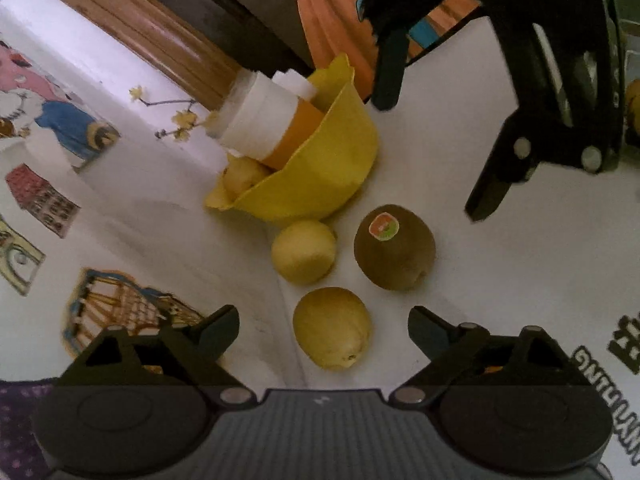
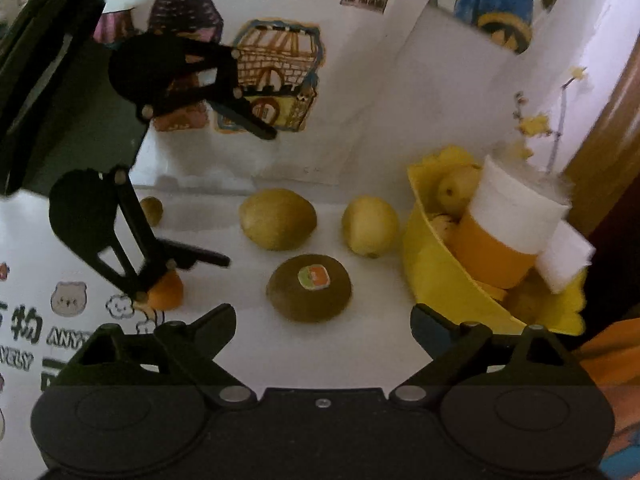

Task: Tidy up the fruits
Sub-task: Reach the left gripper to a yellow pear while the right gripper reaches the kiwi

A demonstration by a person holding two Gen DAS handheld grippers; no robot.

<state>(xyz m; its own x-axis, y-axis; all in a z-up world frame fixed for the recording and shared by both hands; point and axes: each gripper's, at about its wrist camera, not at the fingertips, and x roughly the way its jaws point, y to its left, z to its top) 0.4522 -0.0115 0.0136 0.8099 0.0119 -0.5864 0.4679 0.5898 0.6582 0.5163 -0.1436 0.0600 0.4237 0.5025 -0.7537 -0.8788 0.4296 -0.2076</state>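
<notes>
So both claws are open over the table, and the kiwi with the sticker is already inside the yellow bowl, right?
Not quite. The kiwi lies on the table beside the yellow bowl, not inside it, as the right wrist view shows. Both the left claw and right claw are open.

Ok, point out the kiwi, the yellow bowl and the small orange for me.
kiwi (image 2: 309, 294): right wrist view, on its brown skin just below the sticker.
yellow bowl (image 1: 320, 184): left wrist view, outer wall.
small orange (image 2: 167, 292): right wrist view, visible peel.
</notes>
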